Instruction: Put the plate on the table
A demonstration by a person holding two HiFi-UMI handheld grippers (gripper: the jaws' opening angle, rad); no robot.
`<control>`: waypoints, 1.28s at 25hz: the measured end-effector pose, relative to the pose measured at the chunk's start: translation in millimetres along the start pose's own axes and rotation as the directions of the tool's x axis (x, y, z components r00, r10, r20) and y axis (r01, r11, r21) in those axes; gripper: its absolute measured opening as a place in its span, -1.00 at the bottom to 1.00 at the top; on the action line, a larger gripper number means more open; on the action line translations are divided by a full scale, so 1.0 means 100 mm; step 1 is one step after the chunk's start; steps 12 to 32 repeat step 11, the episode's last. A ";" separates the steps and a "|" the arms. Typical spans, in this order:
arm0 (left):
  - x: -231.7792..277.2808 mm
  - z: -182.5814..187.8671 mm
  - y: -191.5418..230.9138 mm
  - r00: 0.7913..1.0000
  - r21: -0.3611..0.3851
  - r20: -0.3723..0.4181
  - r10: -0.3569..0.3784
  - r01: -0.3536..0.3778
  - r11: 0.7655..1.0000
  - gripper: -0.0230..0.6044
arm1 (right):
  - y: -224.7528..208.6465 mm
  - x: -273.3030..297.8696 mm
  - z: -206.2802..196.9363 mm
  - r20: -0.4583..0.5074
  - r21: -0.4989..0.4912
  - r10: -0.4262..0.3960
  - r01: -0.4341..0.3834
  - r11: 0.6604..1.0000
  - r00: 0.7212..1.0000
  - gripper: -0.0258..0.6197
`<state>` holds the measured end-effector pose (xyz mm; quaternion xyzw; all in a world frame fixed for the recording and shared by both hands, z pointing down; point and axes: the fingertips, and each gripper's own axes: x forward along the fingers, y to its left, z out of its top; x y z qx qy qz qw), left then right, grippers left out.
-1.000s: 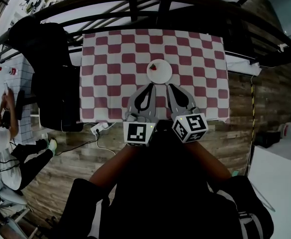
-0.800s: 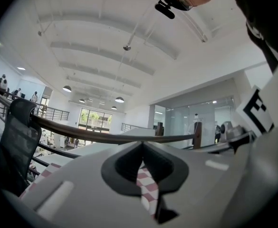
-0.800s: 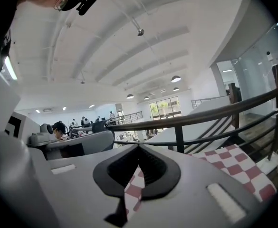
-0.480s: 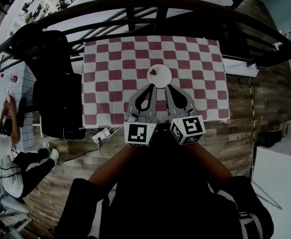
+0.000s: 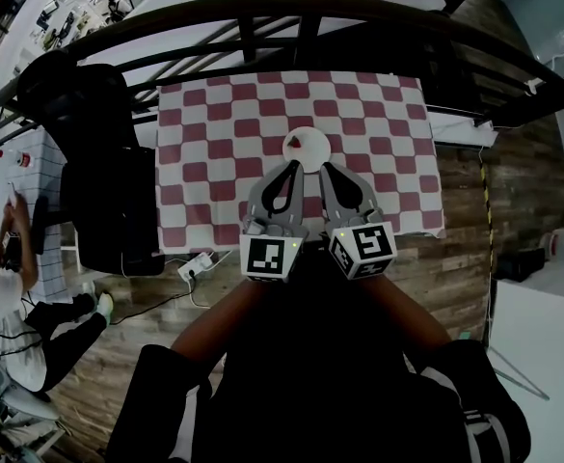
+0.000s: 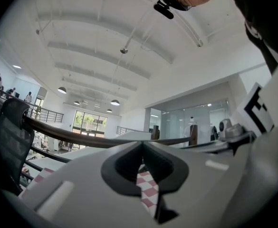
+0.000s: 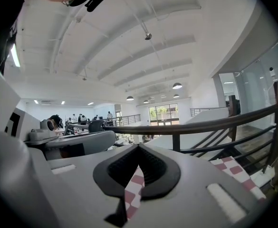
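A small white plate [image 5: 311, 149] with a red bit [image 5: 295, 142] on it lies on the red-and-white checked tablecloth [image 5: 214, 133], near the table's middle. My left gripper [image 5: 294, 166] and right gripper [image 5: 324, 168] are held side by side above the table's near half, their tips just short of the plate's near rim. Both are shut with nothing between the jaws. In the left gripper view the left gripper [image 6: 142, 144] shows only a strip of checked cloth [image 6: 148, 190] through its opening. The right gripper [image 7: 139, 147] likewise frames a strip of cloth [image 7: 133, 188]. Neither gripper view shows the plate.
A black office chair [image 5: 98, 152] stands against the table's left side. A dark railing [image 5: 310, 8] curves over the table's far edge. A power strip [image 5: 193, 264] with cables lies on the wooden floor. A person [image 5: 2, 287] sits at far left.
Both grippers stay shut and side by side. The head view has shifted a little, so the table and plate sit slightly lower in the picture than a second ago.
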<state>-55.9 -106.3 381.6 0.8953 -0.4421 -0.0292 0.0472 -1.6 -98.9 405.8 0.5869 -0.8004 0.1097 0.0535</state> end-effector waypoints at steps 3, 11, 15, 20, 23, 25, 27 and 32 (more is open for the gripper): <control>0.02 0.00 0.02 1.000 -0.006 0.000 -0.003 0.003 1.000 -0.90 | 0.02 0.02 0.00 -0.002 0.017 0.006 -0.006 1.000 1.000 -0.93; 0.05 -0.03 0.02 1.000 -0.003 -0.010 -0.012 0.012 1.000 -0.90 | 0.02 0.06 -0.03 -0.011 0.011 0.006 -0.006 1.000 1.000 -0.93; 0.05 -0.03 0.02 1.000 -0.003 -0.010 -0.012 0.012 1.000 -0.90 | 0.02 0.06 -0.03 -0.011 0.011 0.006 -0.006 1.000 1.000 -0.93; 0.05 -0.03 0.02 1.000 -0.003 -0.010 -0.012 0.012 1.000 -0.90 | 0.02 0.06 -0.03 -0.011 0.011 0.006 -0.006 1.000 1.000 -0.93; 0.05 -0.03 0.02 1.000 -0.003 -0.010 -0.012 0.012 1.000 -0.90 | 0.02 0.06 -0.03 -0.011 0.011 0.006 -0.006 1.000 1.000 -0.93; 0.05 -0.03 0.02 1.000 -0.003 -0.010 -0.012 0.012 1.000 -0.90 | 0.02 0.06 -0.03 -0.011 0.011 0.006 -0.006 1.000 1.000 -0.93; 0.05 -0.03 0.02 1.000 -0.003 -0.010 -0.012 0.012 1.000 -0.90 | 0.02 0.06 -0.03 -0.011 0.011 0.006 -0.006 1.000 1.000 -0.93; 0.05 -0.03 0.02 1.000 -0.003 -0.010 -0.012 0.012 1.000 -0.90 | 0.02 0.06 -0.03 -0.011 0.011 0.006 -0.006 1.000 1.000 -0.93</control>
